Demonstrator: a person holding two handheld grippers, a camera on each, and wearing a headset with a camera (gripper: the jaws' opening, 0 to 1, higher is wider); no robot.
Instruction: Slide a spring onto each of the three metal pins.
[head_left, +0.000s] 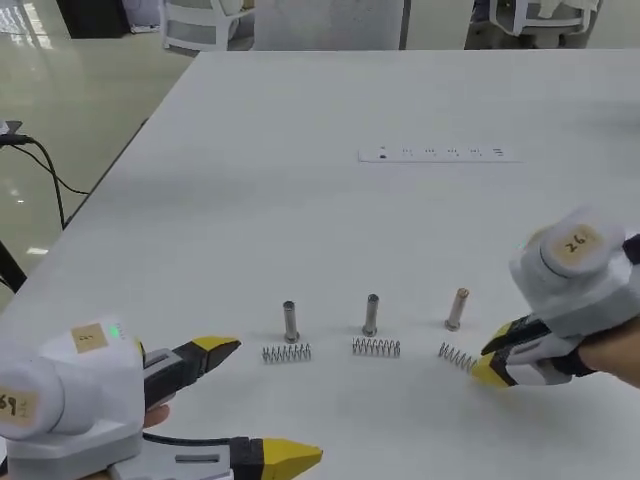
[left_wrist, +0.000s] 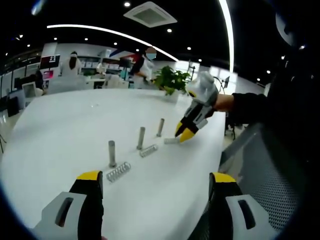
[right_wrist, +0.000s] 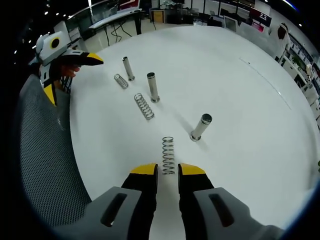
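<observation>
Right gripper view looks along the right gripper (right_wrist: 168, 171). Its yellow-tipped jaws stand only a little apart, and the near end of the right spring (right_wrist: 168, 152) lies on the table (right_wrist: 240, 100) in the gap between the tips. A thin strip of white shows on each side of the coil, so it does not look clamped. The right pin (right_wrist: 201, 127) stands just beyond that spring and off to one side. Farther along the row the middle spring (right_wrist: 144, 106) lies beside the middle pin (right_wrist: 152, 87), then the left spring (right_wrist: 120, 80) beside the left pin (right_wrist: 128, 68).

In the head view the three pins stand upright in a line across the table. Each has its spring lying flat just in front of it, not touching it. The right gripper's yellow tip meets the outer end of the right spring. The left gripper (head_left: 255, 400) hovers low at the near left with its jaws spread wide and nothing between them. Its upper tip is near the left spring but clear of it.

A round sticker (head_left: 577, 243) on the right gripper reads "26". A label (head_left: 10, 405) on the left gripper seems to read "69", though the picture's edge cuts it. A second tag (head_left: 88, 338) on that gripper is too blurred to read. The markings on a white power strip (head_left: 440, 154) farther back on the table are too small to make out.
</observation>
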